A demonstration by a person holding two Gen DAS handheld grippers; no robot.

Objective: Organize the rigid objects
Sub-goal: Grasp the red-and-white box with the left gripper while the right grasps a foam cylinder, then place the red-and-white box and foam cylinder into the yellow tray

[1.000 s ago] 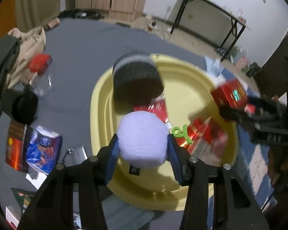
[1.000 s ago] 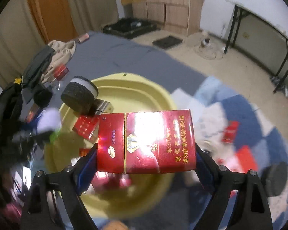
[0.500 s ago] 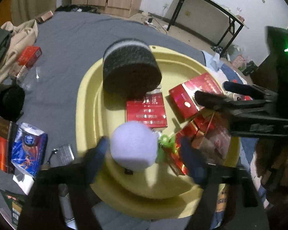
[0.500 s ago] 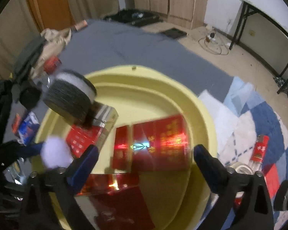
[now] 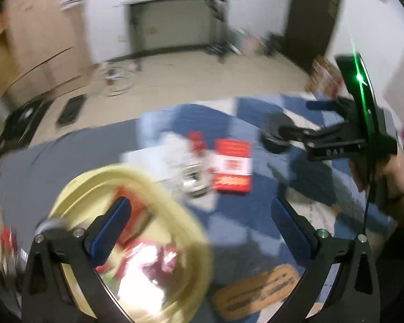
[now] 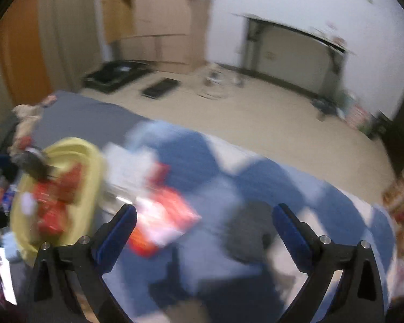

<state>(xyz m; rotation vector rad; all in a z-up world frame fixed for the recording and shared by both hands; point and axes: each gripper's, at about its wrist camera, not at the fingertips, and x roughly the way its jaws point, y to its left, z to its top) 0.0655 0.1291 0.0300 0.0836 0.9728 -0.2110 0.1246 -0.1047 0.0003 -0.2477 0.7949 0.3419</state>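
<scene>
Yellow tub [image 5: 175, 207] sitting at left, holding red packs and a grey roll. Right of the tub lies the red-and-white box [image 5: 233, 169], long axis pointing away. Left hand-held gripper [image 5: 199, 226] is hanging over the tub rim, jaws apart, empty. Right hand-held gripper [image 6: 204, 231] — also spread, empty — is hovering nearer the box [image 6: 161, 223].
</scene>
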